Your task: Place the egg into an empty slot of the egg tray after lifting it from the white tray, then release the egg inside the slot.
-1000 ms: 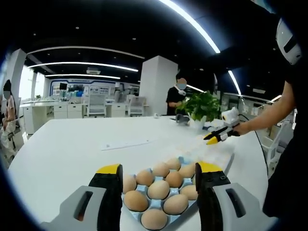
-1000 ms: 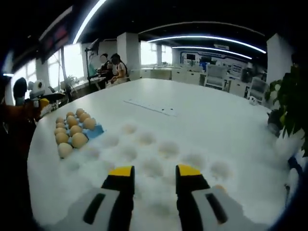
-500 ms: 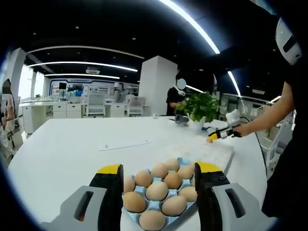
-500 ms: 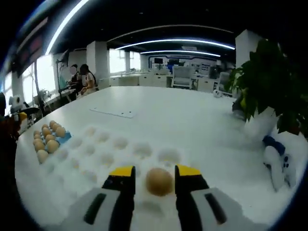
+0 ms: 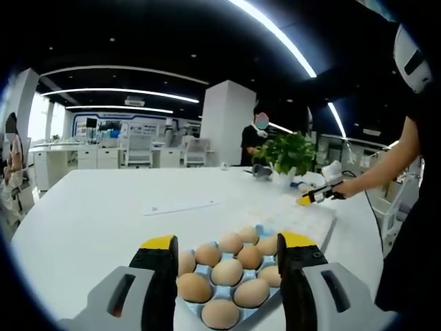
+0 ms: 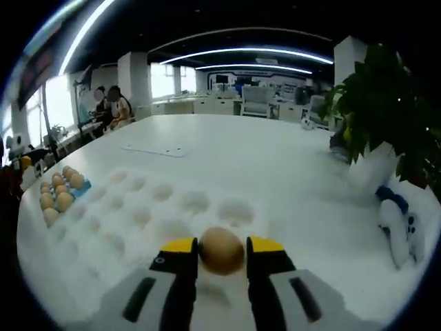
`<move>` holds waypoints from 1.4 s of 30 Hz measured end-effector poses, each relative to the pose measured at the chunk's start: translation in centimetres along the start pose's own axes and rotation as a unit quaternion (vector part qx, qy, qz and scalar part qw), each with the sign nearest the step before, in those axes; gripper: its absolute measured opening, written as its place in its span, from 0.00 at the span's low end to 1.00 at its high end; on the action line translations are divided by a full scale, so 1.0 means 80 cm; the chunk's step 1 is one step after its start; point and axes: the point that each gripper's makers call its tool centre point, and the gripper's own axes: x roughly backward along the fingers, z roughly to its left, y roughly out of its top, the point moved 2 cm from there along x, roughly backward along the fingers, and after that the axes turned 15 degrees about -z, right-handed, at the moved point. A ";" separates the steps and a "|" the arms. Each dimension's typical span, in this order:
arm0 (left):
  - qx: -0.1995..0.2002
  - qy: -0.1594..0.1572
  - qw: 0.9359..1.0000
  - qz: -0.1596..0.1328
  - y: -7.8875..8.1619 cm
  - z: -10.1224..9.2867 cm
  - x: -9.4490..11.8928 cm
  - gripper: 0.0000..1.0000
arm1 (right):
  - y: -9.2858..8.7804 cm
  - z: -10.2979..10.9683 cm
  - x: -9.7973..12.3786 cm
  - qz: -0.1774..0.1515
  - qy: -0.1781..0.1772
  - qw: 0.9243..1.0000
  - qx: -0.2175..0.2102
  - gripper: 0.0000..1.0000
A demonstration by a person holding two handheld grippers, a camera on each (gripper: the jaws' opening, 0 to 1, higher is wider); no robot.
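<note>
Right tongs (image 6: 222, 247) have just clenched on the egg (image 6: 222, 250) over the white tray (image 6: 138, 214), ready to lift; left tongs (image 5: 224, 243) stay released beside the egg tray (image 5: 264, 229).

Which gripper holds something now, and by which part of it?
The right gripper grips the egg by its two opposite sides; the left gripper holds nothing.
</note>
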 end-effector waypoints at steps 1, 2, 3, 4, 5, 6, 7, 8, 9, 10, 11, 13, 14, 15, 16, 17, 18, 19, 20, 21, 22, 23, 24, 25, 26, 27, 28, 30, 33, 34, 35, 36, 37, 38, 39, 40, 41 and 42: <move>-0.002 0.001 1.000 0.001 0.000 0.001 0.000 0.58 | 0.000 0.000 -0.001 0.000 0.001 1.000 0.000 0.26; -0.001 0.001 1.000 0.000 0.000 0.001 0.000 0.58 | 0.000 0.000 0.000 0.002 0.002 1.000 0.010 0.25; 0.001 0.001 1.000 -0.001 0.000 0.001 0.000 0.58 | 0.000 0.000 0.000 0.003 0.003 1.000 0.014 0.25; 0.000 0.001 1.000 -0.002 0.001 0.001 0.000 0.58 | 0.002 0.000 0.000 0.004 -0.001 1.000 0.015 0.25; -0.002 0.001 1.000 -0.002 0.001 0.001 -0.001 0.58 | 0.003 0.001 0.000 0.006 -0.003 1.000 0.019 0.25; -0.002 0.002 1.000 -0.001 0.001 0.001 0.000 0.58 | 0.005 0.001 0.000 0.006 -0.005 1.000 0.023 0.24; -0.002 0.002 1.000 -0.002 0.001 0.002 0.000 0.58 | 0.007 0.002 0.001 0.006 -0.006 1.000 0.027 0.24; -0.003 0.003 1.000 -0.002 0.001 0.002 0.000 0.58 | 0.010 0.004 0.002 0.005 -0.001 0.999 0.041 0.24; -0.002 0.003 1.000 -0.002 0.001 0.002 0.000 0.59 | 0.013 0.007 0.003 0.001 0.002 0.999 0.036 0.24; -0.002 0.003 1.000 -0.002 0.000 0.002 0.001 0.59 | 0.017 0.008 0.003 -0.002 0.004 0.999 0.033 0.24; -0.002 0.003 1.000 -0.001 0.000 0.002 0.001 0.59 | 0.023 0.010 0.004 -0.010 0.006 0.999 0.040 0.24; -0.002 0.002 1.000 0.000 -0.001 0.002 0.001 0.59 | 0.032 0.014 0.004 -0.018 0.014 0.999 0.030 0.24; -0.002 0.002 1.000 0.000 -0.002 0.001 0.001 0.59 | 0.034 0.015 0.004 -0.020 0.016 0.999 0.031 0.24; -0.002 0.001 1.000 0.000 -0.002 0.001 0.001 0.59 | 0.038 0.020 0.003 -0.024 0.024 0.999 0.029 0.24; -0.001 0.001 1.000 0.001 -0.003 0.001 0.001 0.59 | 0.042 0.028 0.002 -0.030 0.036 0.999 0.014 0.24; -0.001 0.001 1.000 0.002 -0.003 0.001 0.001 0.59 | 0.046 0.035 0.002 -0.033 0.039 0.999 0.017 0.24; 0.000 0.001 1.000 0.001 -0.003 0.000 0.001 0.59 | 0.048 0.043 0.001 -0.035 0.049 0.998 0.016 0.24; 0.000 0.001 1.000 0.001 -0.004 0.000 0.001 0.59 | 0.050 0.048 0.000 -0.037 0.053 0.998 0.012 0.24; 0.000 0.001 1.000 0.001 -0.004 0.000 0.001 0.59 | 0.052 0.056 -0.002 -0.040 0.057 0.998 0.008 0.24; 0.000 0.000 1.000 0.002 -0.005 -0.001 0.001 0.59 | 0.054 0.067 -0.005 -0.041 0.070 0.997 0.011 0.24; 0.001 0.000 1.000 0.002 -0.005 -0.001 0.001 0.59 | 0.056 0.073 -0.008 -0.043 0.076 0.996 0.012 0.24; 0.002 0.001 1.000 0.001 -0.005 -0.001 0.001 0.59 | 0.059 0.086 -0.012 -0.049 0.088 0.995 0.007 0.24; 0.002 0.001 1.000 0.001 -0.005 -0.001 0.001 0.59 | 0.061 0.095 -0.014 -0.050 0.099 0.994 0.000 0.24; 0.001 0.000 1.000 0.003 -0.005 -0.002 0.002 0.58 | 0.065 0.105 -0.019 -0.054 0.108 0.993 0.005 0.24; -0.002 0.001 1.000 0.004 -0.005 -0.001 0.002 0.58 | 0.067 0.115 -0.022 -0.055 0.121 0.991 0.010 0.24; -0.003 0.001 1.000 0.004 -0.005 -0.001 0.002 0.58 | 0.069 0.122 -0.025 -0.055 0.129 0.990 0.008 0.24; -0.001 0.001 1.000 0.002 -0.004 -0.001 0.002 0.58 | 0.073 0.133 -0.029 -0.062 0.139 0.988 0.005 0.24; 0.003 0.002 1.000 0.001 -0.003 0.000 0.003 0.58 | 0.076 0.148 -0.034 -0.063 0.155 0.986 0.008 0.24; 0.001 0.004 1.000 0.002 -0.003 0.001 0.004 0.58 | 0.077 0.171 -0.043 -0.061 0.179 0.982 0.009 0.24; 0.001 0.005 1.000 0.002 -0.003 0.002 0.005 0.58 | 0.077 0.180 -0.045 -0.061 0.190 0.980 0.003 0.24; 0.002 0.005 1.000 0.002 -0.003 0.002 0.005 0.58 | 0.077 0.191 -0.048 -0.062 0.201 0.978 -0.002 0.24; 0.003 0.005 1.000 0.001 -0.003 0.002 0.006 0.58 | 0.077 0.196 -0.050 -0.061 0.205 0.977 0.000 0.24; 0.002 0.005 1.000 0.001 -0.003 0.002 0.006 0.58 | 0.077 0.206 -0.052 -0.061 0.215 0.975 -0.002 0.24; 0.001 0.005 1.000 0.002 -0.004 0.002 0.007 0.57 | 0.077 0.215 -0.054 -0.059 0.225 0.972 -0.005 0.24; 0.002 0.004 1.000 0.003 -0.004 0.002 0.007 0.57 | 0.076 0.220 -0.055 -0.058 0.232 0.971 -0.005 0.24; 0.003 0.004 1.000 0.003 -0.004 0.001 0.007 0.57 | 0.075 0.229 -0.058 -0.058 0.237 0.970 -0.002 0.24; 0.003 0.004 1.000 0.004 -0.005 0.001 0.007 0.57 | 0.074 0.239 -0.061 -0.056 0.248 0.967 -0.004 0.24; 0.002 0.004 1.000 0.004 -0.005 0.001 0.007 0.57 | 0.073 0.245 -0.064 -0.055 0.252 0.966 -0.007 0.24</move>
